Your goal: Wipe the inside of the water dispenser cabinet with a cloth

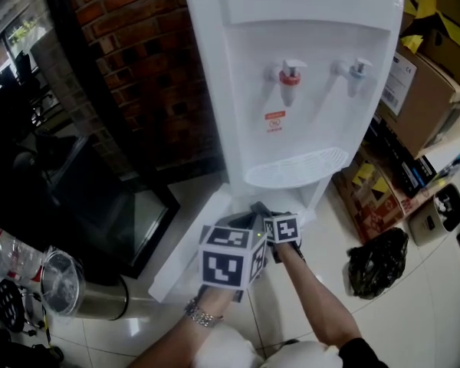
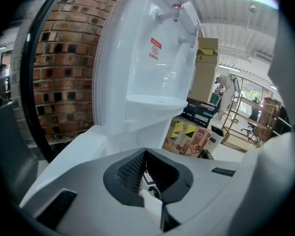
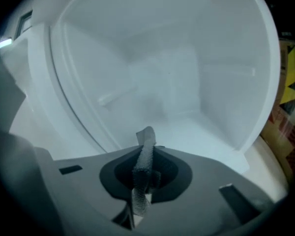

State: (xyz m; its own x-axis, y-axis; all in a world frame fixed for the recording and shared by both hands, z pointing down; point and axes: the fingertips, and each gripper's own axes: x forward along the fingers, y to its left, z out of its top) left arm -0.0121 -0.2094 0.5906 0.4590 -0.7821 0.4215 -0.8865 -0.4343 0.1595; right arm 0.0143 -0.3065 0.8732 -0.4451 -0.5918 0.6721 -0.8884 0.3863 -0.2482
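Note:
The white water dispenser stands against a brick wall, its lower cabinet door swung open to the left. My right gripper is shut on a narrow grey cloth and points into the white cabinet interior, a short way from its floor. In the head view the right gripper is at the cabinet mouth. My left gripper is just beside it, above the open door. Its jaws are closed together with nothing between them. The cloth is hidden in the head view.
Cardboard boxes and a patterned box crowd the right side. A black bag lies on the tiled floor. A dark framed panel and a steel canister stand at the left. The brick wall is behind.

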